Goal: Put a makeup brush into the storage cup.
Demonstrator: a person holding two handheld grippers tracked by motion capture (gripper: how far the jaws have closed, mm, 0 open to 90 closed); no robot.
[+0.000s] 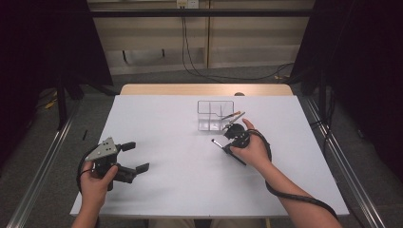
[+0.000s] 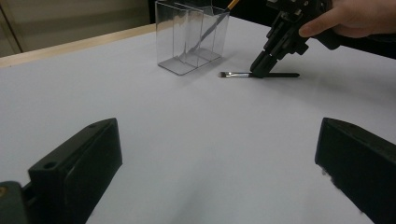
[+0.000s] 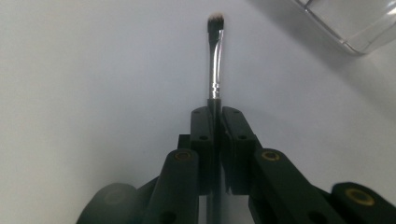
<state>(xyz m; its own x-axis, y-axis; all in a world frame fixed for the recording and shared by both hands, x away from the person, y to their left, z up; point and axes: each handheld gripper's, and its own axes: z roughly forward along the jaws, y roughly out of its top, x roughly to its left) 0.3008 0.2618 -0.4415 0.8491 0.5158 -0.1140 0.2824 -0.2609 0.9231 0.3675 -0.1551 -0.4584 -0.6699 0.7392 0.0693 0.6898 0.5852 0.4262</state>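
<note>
- Right of the table's [image 1: 157, 190] middle, toward its far edge, the right gripper [image 1: 227, 145] is clamped on a brush [image 1: 219, 144] that lies flat on the white top.
- In the right gripper view the jaws pinch the dark handle just behind the silver ferrule; the bristle tip [image 3: 215, 18] points away from the gripper [image 3: 215, 116].
- The brush looks light, thin and stiff, with a smooth handle that could slip or swivel. Judged from here, the hold near the ferrule is sound; the soft bristles are best left untouched.
- Just beyond the brush stands a clear box [image 1: 215, 115] with compartments, and two other brushes [image 1: 233, 116] lean out of its right side.
- Near the table's left front corner, the left gripper [image 1: 135, 156] rests with its jaws spread wide and nothing between them.
- The brush handle's rear end is hidden under the right hand [image 1: 254, 149]. Which compartment holds the two brushes is hard to tell through the clear walls.
</note>
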